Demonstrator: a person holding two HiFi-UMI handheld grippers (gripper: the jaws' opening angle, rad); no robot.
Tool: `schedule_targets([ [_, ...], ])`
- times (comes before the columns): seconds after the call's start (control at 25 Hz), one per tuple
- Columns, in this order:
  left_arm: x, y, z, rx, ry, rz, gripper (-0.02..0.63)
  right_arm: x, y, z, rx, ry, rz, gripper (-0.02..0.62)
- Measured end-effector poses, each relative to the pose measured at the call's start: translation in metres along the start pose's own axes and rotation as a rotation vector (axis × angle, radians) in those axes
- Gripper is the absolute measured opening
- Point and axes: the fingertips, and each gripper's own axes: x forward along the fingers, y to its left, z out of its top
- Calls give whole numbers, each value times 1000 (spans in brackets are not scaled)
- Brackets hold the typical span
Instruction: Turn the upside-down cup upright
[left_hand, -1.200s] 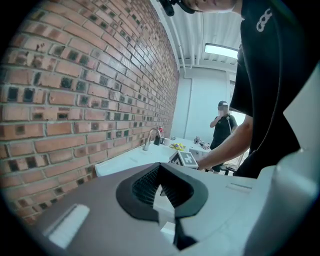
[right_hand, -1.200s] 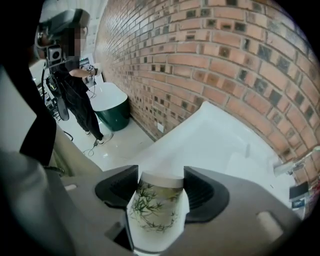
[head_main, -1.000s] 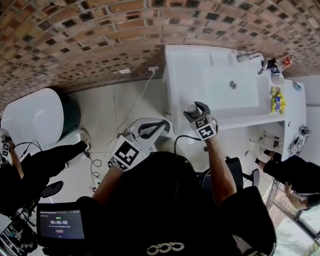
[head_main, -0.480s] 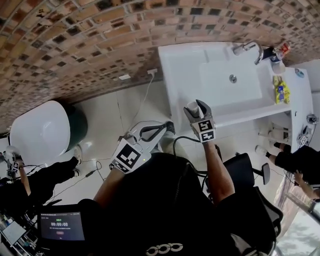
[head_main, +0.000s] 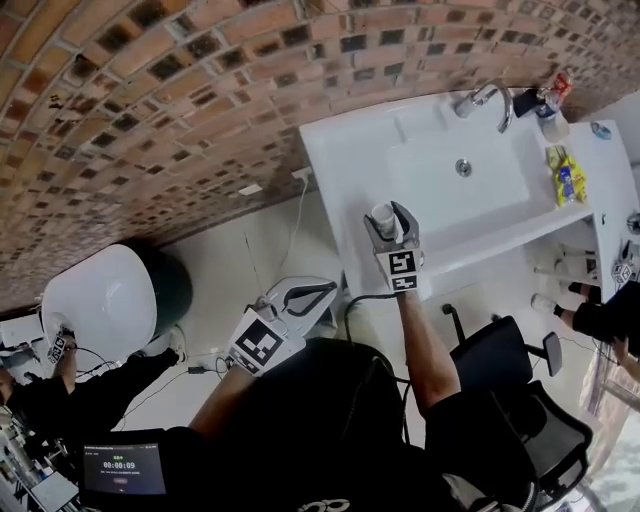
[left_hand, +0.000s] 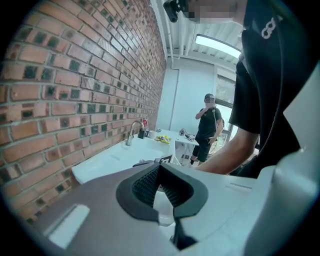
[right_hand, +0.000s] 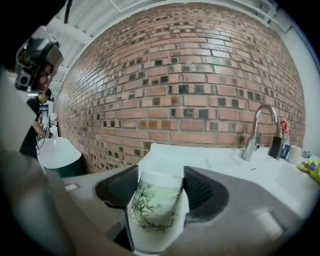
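Note:
A white cup (head_main: 382, 212) printed with green bamboo leaves (right_hand: 154, 210) sits between the pads of my right gripper (head_main: 390, 222), which is shut on it over the left part of the white sink counter (head_main: 340, 160). In the right gripper view the cup fills the gap between the jaws (right_hand: 160, 176), its flat pale end pointing away from the camera toward the brick wall. My left gripper (head_main: 333, 292) hangs lower and to the left, off the counter, above the floor. Its fingertips meet with nothing between them (left_hand: 159, 166).
The counter holds a basin (head_main: 462, 168) and a chrome faucet (head_main: 487, 98), with bottles (head_main: 548, 112) and a yellow packet (head_main: 563, 178) at its right end. A black chair (head_main: 508, 362) stands on the right, a white round tub (head_main: 100, 300) on the left. A person (left_hand: 207, 131) stands beyond the counter.
The right gripper has rolled with the cup still in it and sits further over the counter. The left gripper has drifted a little to the right. The head camera's view has shifted.

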Motion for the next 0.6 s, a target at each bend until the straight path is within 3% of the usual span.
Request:
schedule_targets([
  [0.6,26,-6,-4,-9,48,-21,15,-7,-18,-26,29,-22,-18,270],
])
